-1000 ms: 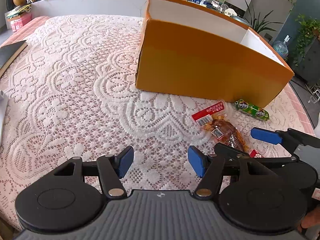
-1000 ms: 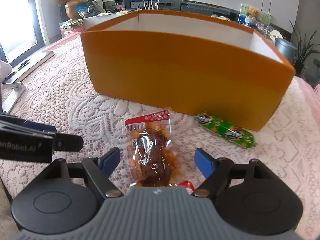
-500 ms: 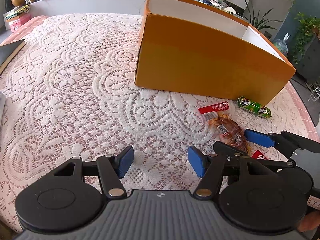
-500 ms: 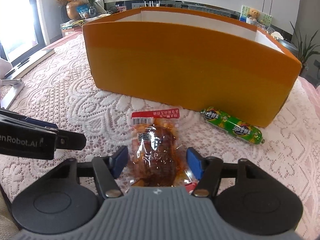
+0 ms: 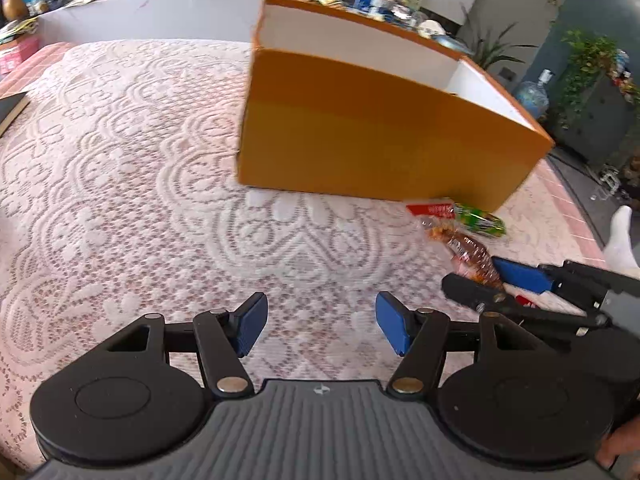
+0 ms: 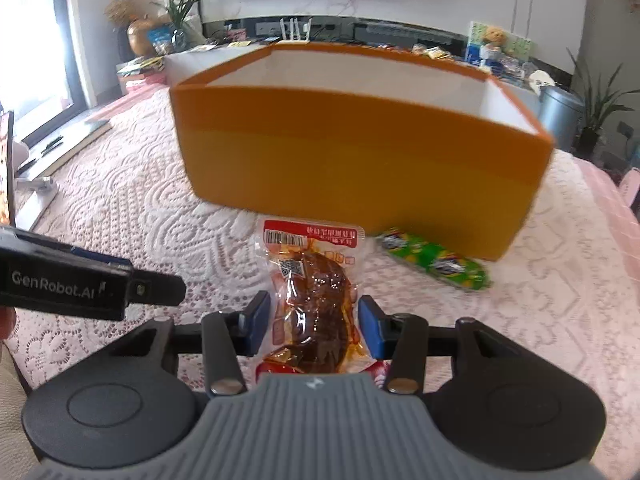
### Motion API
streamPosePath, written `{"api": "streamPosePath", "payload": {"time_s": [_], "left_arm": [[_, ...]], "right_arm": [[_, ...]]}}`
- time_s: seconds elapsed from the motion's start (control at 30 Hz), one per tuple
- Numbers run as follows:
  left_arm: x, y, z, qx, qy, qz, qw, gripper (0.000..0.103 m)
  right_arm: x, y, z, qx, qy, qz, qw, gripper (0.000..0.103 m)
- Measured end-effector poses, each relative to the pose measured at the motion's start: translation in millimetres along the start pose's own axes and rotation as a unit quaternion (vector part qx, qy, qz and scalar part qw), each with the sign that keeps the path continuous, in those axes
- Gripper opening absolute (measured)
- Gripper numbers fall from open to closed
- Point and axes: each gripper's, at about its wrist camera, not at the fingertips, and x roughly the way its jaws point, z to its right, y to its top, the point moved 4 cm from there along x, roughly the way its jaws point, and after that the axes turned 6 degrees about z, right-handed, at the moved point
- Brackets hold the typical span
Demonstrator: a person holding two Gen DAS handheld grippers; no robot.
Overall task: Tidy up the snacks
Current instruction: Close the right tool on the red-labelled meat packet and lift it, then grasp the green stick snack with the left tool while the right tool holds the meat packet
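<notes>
A clear snack packet with a red top and brown meat (image 6: 312,288) sits between the pads of my right gripper (image 6: 312,326), which has closed onto its sides and holds it above the lace cloth. It also shows in the left wrist view (image 5: 460,240), with the right gripper (image 5: 496,280) around it. A green sausage snack (image 6: 436,266) lies on the cloth by the orange box (image 6: 360,168). My left gripper (image 5: 318,326) is open and empty over the cloth, left of the right gripper.
A red wrapper (image 6: 380,370) peeks from under the right gripper. The open orange box (image 5: 380,140) has white inner walls. A phone on a stand (image 6: 8,168) is at the far left. The lace tablecloth (image 5: 120,180) spreads left of the box.
The right gripper's jaws narrowed onto the meat packet and lifted it; the view rose. The left gripper stayed open and shifted a little.
</notes>
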Motion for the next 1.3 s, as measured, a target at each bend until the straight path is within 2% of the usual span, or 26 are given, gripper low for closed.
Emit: {"api": "streamPosePath", "payload": {"time_s": [0.2, 0.4, 0.57, 0.67, 0.77, 0.87, 1.03, 1.23, 1.3], "left_arm": [[-4.5, -3.9, 28.1, 0.043, -0.052, -0.003, 0.9977, 0.073], [-6.0, -17.9, 61.9, 0.107, -0.099, -0.014, 0.9892, 0.071], [-3.2, -18.1, 87.4, 0.154, -0.106, -0.004, 0.9823, 0.069], [-0.4, -9.1, 104.8, 0.214, -0.108, 0.022, 0.9706, 0.069], [11.0, 0.4, 123.3, 0.290, -0.098, 0.046, 0.9508, 0.069], [29.7, 6.0, 137.2, 0.343, -0.094, 0.050, 0.9331, 0.069], [60.2, 17.8, 149.3, 0.371, -0.111, 0.034, 0.9214, 0.066], [80.5, 23.5, 165.1, 0.434, -0.109, 0.033, 0.8938, 0.066], [88.5, 24.5, 166.9, 0.442, -0.110, 0.026, 0.8899, 0.066]], "right_arm": [[-28.5, 8.1, 41.0, 0.067, -0.012, 0.006, 0.998, 0.046], [-52.4, 1.5, 82.7, 0.127, -0.032, 0.002, 0.991, 0.046], [-66.8, -5.8, 111.1, 0.155, -0.058, 0.005, 0.986, 0.046], [-66.8, -9.4, 121.1, 0.171, -0.059, 0.002, 0.984, 0.047], [-63.1, -11.6, 124.9, 0.173, -0.059, 0.002, 0.983, 0.047], [-57.7, -10.8, 125.9, 0.170, -0.062, 0.003, 0.984, 0.047], [-53.0, -13.3, 129.1, 0.187, -0.061, -0.003, 0.980, 0.048], [-43.8, -15.1, 131.7, 0.183, -0.078, -0.016, 0.980, 0.049], [-42.5, -15.1, 130.2, 0.180, -0.077, -0.017, 0.981, 0.049]]}}
